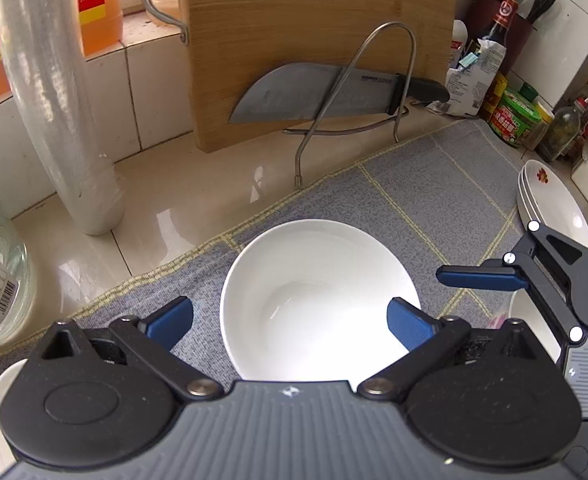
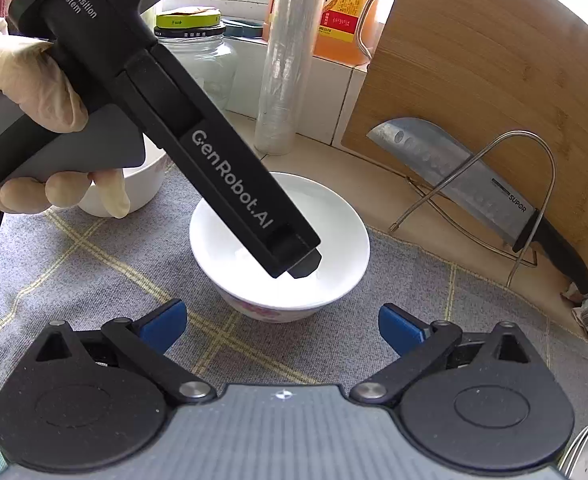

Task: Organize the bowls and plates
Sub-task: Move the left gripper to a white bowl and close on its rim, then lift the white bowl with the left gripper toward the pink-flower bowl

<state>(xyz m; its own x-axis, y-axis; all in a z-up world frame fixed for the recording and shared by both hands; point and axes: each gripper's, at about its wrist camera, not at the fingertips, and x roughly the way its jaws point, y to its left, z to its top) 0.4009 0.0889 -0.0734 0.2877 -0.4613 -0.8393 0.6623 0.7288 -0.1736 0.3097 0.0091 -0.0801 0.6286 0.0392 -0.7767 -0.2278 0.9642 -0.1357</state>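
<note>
Kitchen desk, tiled ledge behind, grey checked mat [image 1: 434,184] over the work area. Landmark: white bowl [image 1: 318,300], upright and empty on the mat.

My left gripper [image 1: 289,322] hovers over the bowl, blue fingers spread wide, one either side of the near rim, holding nothing; contact cannot be confirmed. My right gripper [image 2: 281,326] is likewise spread and empty, just short of the bowl on its near side. Stacked plates [image 1: 554,204] lie to the right of the bowl; a second bowl [image 2: 141,184] sits left of it, behind my gloved hand [image 2: 33,88]. Knife [image 1: 314,92] in its wire rack [image 1: 374,80] stands beyond the bowl, against the cutting board [image 1: 318,32].

Judgement: step is grasping the bowl for stacking. Best to pinch one wall at the rim, one finger inside and one outside, rather than span it. Glazed surface looks slippery; close firmly, lift level, keep the right gripper clear.
</note>
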